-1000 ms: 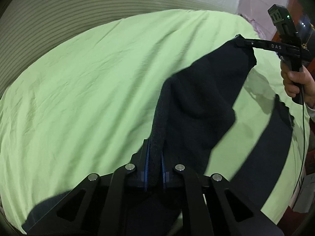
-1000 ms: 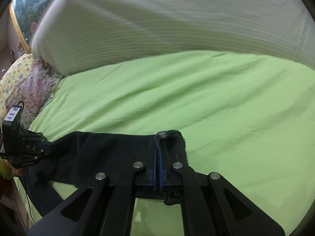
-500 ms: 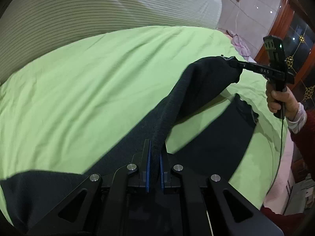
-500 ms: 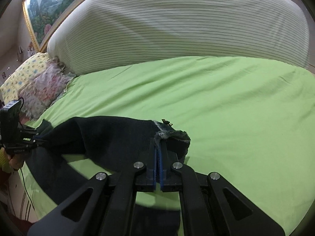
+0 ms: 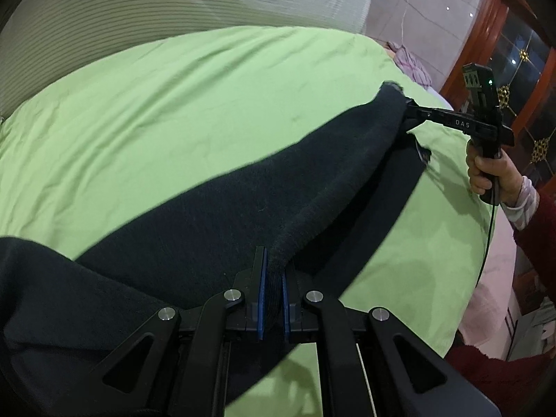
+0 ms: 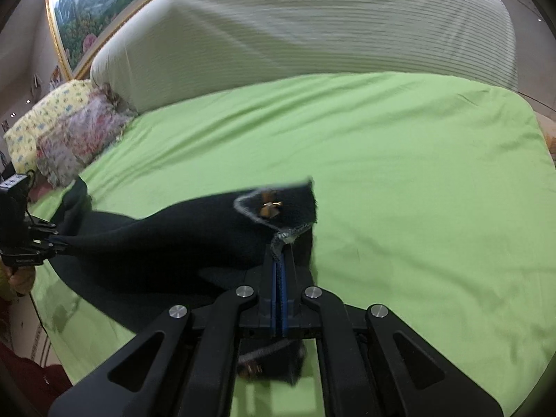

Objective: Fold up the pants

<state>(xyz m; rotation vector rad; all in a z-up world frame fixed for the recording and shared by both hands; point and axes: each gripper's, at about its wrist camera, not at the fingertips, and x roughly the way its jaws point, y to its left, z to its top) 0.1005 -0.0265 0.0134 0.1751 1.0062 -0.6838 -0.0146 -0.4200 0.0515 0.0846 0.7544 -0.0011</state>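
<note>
**Pants slung between two claws**

Left claw [image 5: 272, 272] clamped on a dark fabric edge; right claw [image 6: 278, 260] clamped on the far end. Pants [image 5: 264, 187] span between them, long axis claw to claw, sagging onto the green bed [image 5: 180, 104]. Likely next: lowering both ends together.

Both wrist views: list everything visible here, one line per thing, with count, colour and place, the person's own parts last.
pants: one, black, stretched between both tongs above the sheet, part lying on it
bed sheet: one, light green, covering the bed
striped bedding: one, pale with fine stripes, at the far side of the bed
floral pillows: at least two, yellow and pink, left edge of the right wrist view
framed painting: one, gold frame, on the wall
wooden door: reddish brown, right of the left wrist view
left tongs: black, blue pads, shut on pants
right tongs: black, blue pads, shut on pants
right hand: gripping the handle, red sleeve
</note>
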